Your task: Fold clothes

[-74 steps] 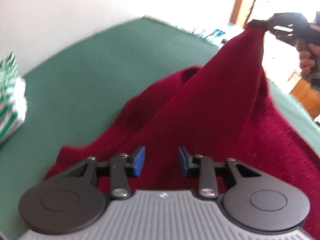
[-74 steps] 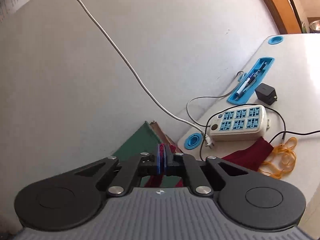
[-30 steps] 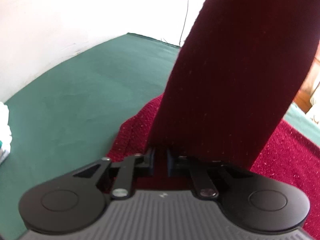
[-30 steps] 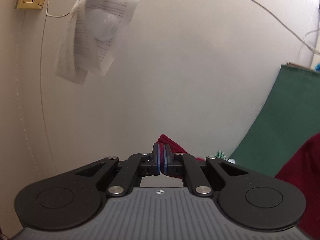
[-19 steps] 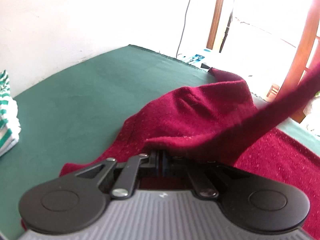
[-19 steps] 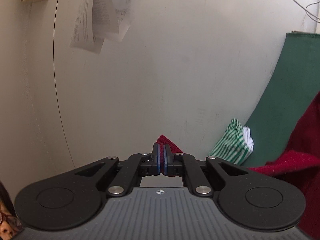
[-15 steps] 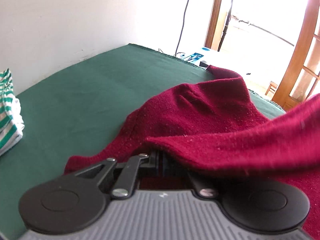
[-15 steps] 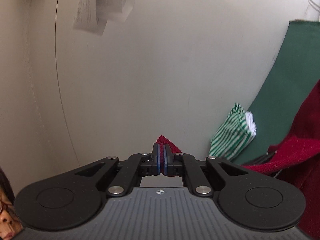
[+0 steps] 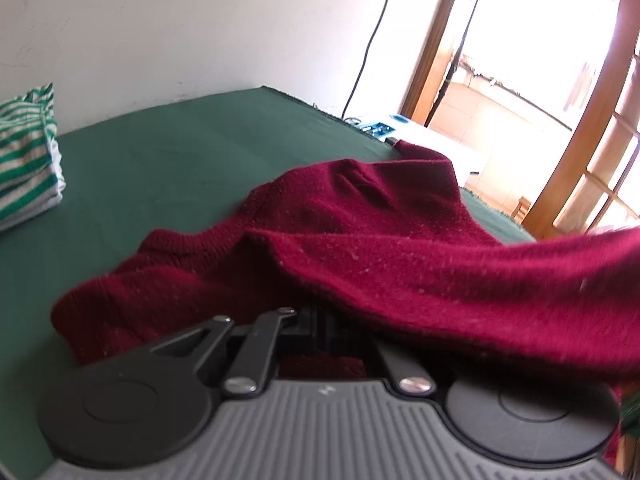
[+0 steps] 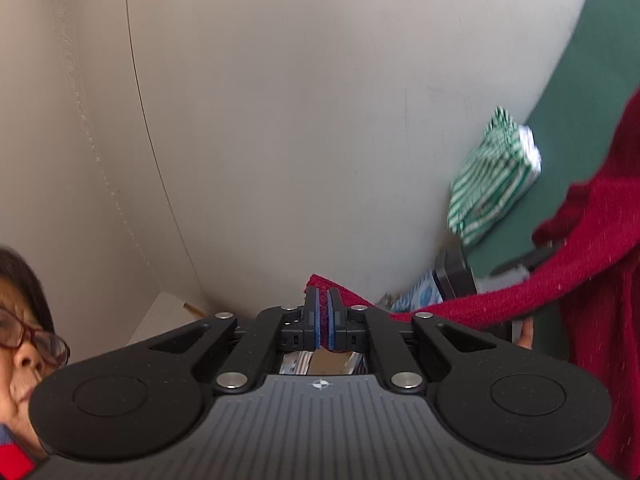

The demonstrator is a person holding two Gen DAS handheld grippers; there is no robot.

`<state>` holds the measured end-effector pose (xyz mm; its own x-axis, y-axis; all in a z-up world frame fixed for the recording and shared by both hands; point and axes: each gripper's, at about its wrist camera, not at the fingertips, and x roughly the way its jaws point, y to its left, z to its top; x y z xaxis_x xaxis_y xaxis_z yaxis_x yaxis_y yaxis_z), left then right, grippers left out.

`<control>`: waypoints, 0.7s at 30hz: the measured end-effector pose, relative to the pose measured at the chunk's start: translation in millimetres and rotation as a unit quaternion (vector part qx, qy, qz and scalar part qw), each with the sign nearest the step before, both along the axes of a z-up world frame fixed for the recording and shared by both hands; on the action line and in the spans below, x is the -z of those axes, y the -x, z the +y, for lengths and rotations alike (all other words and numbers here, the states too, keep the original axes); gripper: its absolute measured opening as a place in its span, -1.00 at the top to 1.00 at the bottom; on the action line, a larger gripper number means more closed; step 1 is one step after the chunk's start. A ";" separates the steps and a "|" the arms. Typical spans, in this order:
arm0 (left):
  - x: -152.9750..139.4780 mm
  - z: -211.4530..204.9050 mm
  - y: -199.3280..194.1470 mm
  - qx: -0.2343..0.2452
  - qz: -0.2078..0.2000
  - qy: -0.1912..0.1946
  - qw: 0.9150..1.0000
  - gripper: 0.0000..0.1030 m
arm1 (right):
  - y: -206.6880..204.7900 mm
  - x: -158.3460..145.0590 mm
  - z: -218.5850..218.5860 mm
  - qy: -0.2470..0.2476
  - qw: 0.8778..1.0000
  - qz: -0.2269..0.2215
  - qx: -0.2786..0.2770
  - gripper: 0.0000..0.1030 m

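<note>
A dark red knitted sweater (image 9: 360,216) is spread partly on the green tabletop (image 9: 168,160), one band of it stretched across to the right. Its fabric is pinched in the closed left tool (image 9: 318,320) and in the closed right tool (image 10: 322,320). A folded green-striped garment (image 9: 24,176) is seen near the wall.

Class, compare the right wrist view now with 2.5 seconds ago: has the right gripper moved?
Yes. The right gripper, shut on the red sweater, has swung away from the power strip, now facing the wall and the striped folded garment.
</note>
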<state>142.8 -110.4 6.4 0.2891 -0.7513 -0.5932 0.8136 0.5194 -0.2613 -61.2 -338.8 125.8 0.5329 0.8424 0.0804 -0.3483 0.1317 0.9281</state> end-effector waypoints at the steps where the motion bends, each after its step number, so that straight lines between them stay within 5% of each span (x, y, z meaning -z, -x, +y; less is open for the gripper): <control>1: -0.4 1.4 2.1 -0.002 0.001 0.006 1.000 1.00 | 3.0 3.3 2.4 0.004 1.000 0.005 -0.005 0.92; 7: -4.3 12.1 17.6 -0.014 0.016 0.039 0.999 1.00 | 26.6 29.2 12.1 0.019 0.998 0.044 -0.040 0.92; 21: 5.3 22.6 63.5 -0.007 0.009 0.014 1.000 1.00 | 74.0 72.7 19.3 0.102 0.983 0.115 -0.105 0.92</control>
<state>79.2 -87.9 1.1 0.2891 -0.7642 -0.5766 0.8017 0.5224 -0.2904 -135.1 -319.5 53.1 0.3296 0.9221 -0.2025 -0.1726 0.2698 0.9473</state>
